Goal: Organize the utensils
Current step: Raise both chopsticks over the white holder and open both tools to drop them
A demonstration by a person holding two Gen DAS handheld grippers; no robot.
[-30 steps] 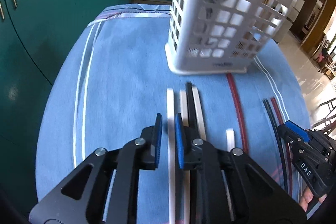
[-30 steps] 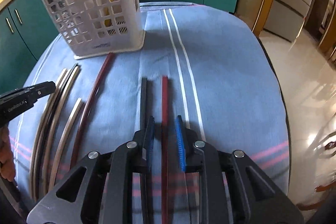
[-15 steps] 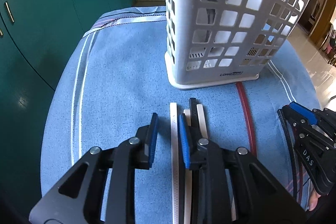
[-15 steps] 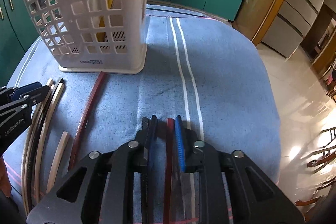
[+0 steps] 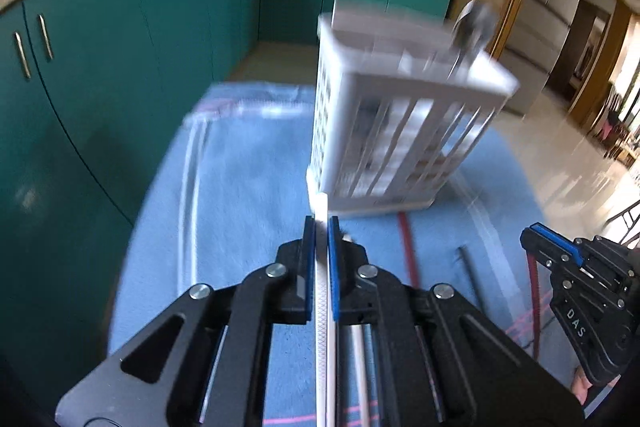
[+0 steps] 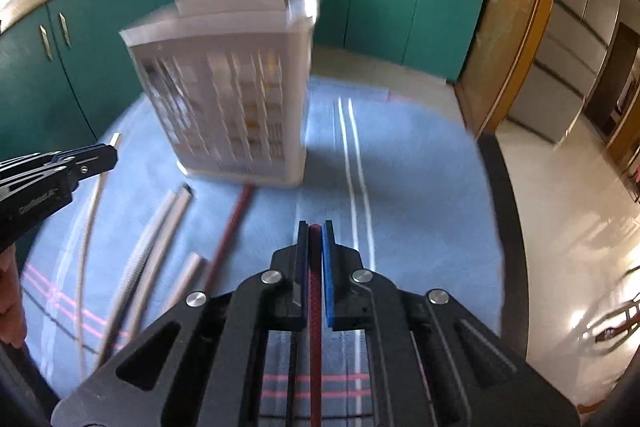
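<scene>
On the blue cloth [image 5: 248, 187], white basket [image 5: 400, 131] ahead, left tool [image 5: 321, 227] clamping white stick [image 5: 321, 307], right tool [image 6: 316, 227] clamping red stick [image 6: 315, 307].

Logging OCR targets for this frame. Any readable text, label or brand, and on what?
"DAS": white letters on the black body of the right gripper, seen in the left wrist view.
Marking on the side of the left gripper, right wrist view: blurred, not readable.
Label at the base of the white basket: motion-blurred, not readable.
Nothing else readable.

Right tongs [image 6: 316, 247] clamped on red chopstick [image 6: 315, 307].
</scene>
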